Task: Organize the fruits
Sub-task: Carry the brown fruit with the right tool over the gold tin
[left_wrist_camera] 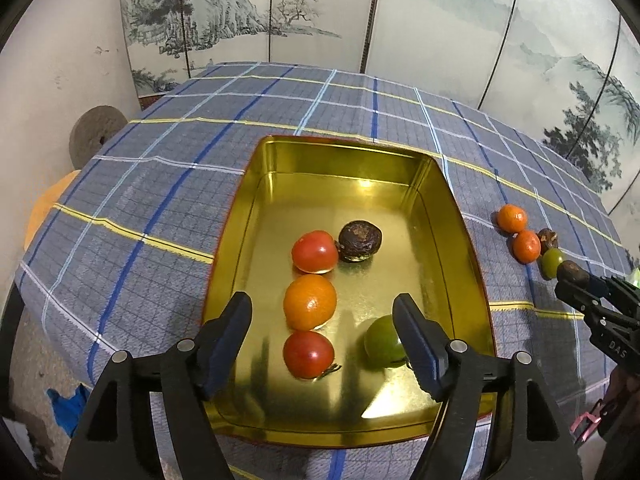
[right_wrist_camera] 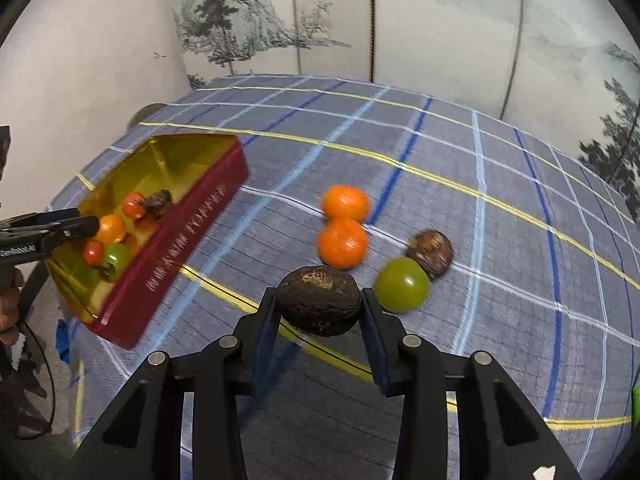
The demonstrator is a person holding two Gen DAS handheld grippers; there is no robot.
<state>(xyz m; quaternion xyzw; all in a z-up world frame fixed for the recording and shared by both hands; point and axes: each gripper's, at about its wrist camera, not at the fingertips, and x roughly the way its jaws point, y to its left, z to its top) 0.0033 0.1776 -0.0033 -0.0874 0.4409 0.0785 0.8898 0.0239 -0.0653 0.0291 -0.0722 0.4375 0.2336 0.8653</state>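
A gold-lined tin [left_wrist_camera: 352, 145] with red outer walls [right_wrist_camera: 188, 232] stands on the checked cloth. In it lie two red tomatoes [left_wrist_camera: 314, 251] [left_wrist_camera: 308, 354], a mandarin [left_wrist_camera: 310, 301], a dark brown fruit [left_wrist_camera: 360, 240] and a green fruit [left_wrist_camera: 382, 341], which is partly hidden behind one finger. My left gripper [left_wrist_camera: 323, 302] hangs open above them, holding nothing. My right gripper [right_wrist_camera: 318, 294] is shut on another dark brown fruit [right_wrist_camera: 319, 312], lifted off the cloth. Just beyond it lie two mandarins [right_wrist_camera: 343, 242], a green fruit [right_wrist_camera: 401, 285] and a brown fruit [right_wrist_camera: 431, 253].
A painted folding screen [left_wrist_camera: 440, 20] stands behind the table. The cloth [left_wrist_camera: 160, 184] drops off at the left edge, beside a round grey disc [left_wrist_camera: 94, 130] and an orange object [left_wrist_camera: 48, 204]. A person's hand [right_wrist_camera: 9, 304] shows at the left of the right wrist view.
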